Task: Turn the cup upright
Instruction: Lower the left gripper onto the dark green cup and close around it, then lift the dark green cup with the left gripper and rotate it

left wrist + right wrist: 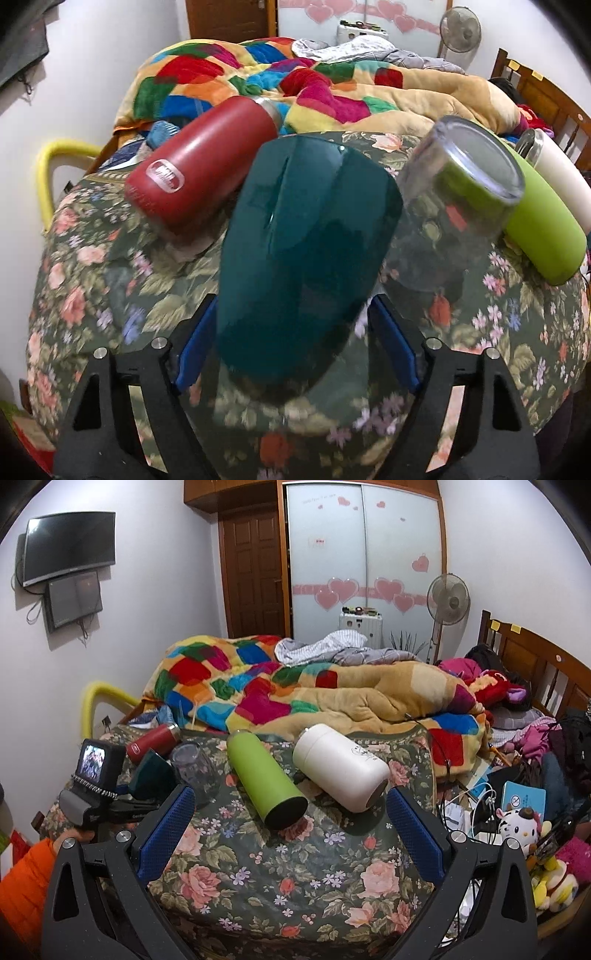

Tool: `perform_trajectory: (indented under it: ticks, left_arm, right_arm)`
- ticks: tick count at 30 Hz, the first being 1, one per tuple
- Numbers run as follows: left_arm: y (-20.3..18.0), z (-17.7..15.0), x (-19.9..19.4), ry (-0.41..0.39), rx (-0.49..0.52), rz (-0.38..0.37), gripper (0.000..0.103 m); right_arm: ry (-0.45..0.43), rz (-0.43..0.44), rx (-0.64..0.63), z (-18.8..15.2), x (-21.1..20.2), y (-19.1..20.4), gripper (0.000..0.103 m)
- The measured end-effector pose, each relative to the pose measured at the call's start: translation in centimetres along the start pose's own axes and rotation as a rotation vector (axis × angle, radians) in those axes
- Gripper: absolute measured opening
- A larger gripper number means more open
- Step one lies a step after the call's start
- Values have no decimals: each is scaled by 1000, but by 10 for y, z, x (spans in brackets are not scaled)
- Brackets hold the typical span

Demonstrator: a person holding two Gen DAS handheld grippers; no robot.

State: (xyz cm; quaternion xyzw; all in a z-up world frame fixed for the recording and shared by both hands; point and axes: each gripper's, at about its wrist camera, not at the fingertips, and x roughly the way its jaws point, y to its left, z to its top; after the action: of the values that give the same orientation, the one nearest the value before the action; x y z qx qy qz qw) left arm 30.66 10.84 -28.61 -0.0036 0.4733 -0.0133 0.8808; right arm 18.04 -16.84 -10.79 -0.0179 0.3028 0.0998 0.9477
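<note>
A dark teal cup [306, 251] lies tilted on the floral bedspread [110, 295], its base end between my left gripper's blue pads. My left gripper [295, 343] is around it; the left pad touches, the right pad shows a small gap, so the grip is unclear. The cup also shows in the right wrist view [151, 771], with the left gripper [122, 797] behind it. My right gripper [291, 823] is open and empty, hovering above the bedspread [280, 878] in front of a green bottle [266, 775] and a white flask [343, 768].
A clear glass [454, 206] stands upside down just right of the teal cup. A red flask [199, 166], the green bottle [543, 225] and the white flask [561, 181] lie on their sides. A colourful quilt [295, 686] is behind; clutter and toys [517, 823] at right.
</note>
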Motion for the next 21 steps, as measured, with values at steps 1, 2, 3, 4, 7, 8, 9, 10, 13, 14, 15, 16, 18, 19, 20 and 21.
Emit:
perform_trajectory:
  ticks: [1,2,3,4,7,8,9,10,13,14,15,16,18,19,20,21]
  left_arm:
    - [1,0,0,-4,-3,-6,81]
    - [3,9,5,-5,-6,-13,80]
    - [4,12,6,-13,-11,-18,78]
    - [5,13,7,-18,-14,-19,77]
    - [8,16,8,-40,-39,-30,74]
    - [7,16,8,-49,-40,-25,73]
    - [7,16,7,-56,-41,-19,71]
    - [6,14,4,-63,-42,-8,70]
    - [5,11,-3,-76,-59,-7,67]
    - [6,10,-6,-80,-62,-10,67]
    - [5,9,-8,-83,-61,-10,67]
    - [3,6,-11,-86,-55,-3,67]
    - [1,0,-14,-85,-45,8,67]
    - [0,-5,-18,-83,-43,8,67]
    - [-1,-9,-20,-83,-44,5,67]
    - [-2,-13,-24,-83,-43,4,67]
  right_arm:
    - [5,-2,-2,-1,2,0,103]
    - [13,-4,-4,-1,4,1,103]
    - [19,-5,-5,0,7,0,103]
    - [21,-6,-5,0,9,1,103]
    - [31,-9,-12,-1,11,2,103]
    - [33,-10,-14,-1,11,3,103]
    - [35,-11,-17,-2,12,4,103]
    - [37,-13,-21,-2,11,4,103]
    - [41,-18,-28,-3,11,6,103]
    - [42,-17,-27,-3,11,5,103]
    - [43,-14,-29,-3,11,6,103]
    - [42,-13,-30,-4,10,6,103]
    - [42,-13,-32,-5,9,7,103]
    - [42,-13,-32,-5,9,7,103]
    - [41,-13,-32,-5,7,8,103]
    - [41,-12,-33,-6,6,8,103]
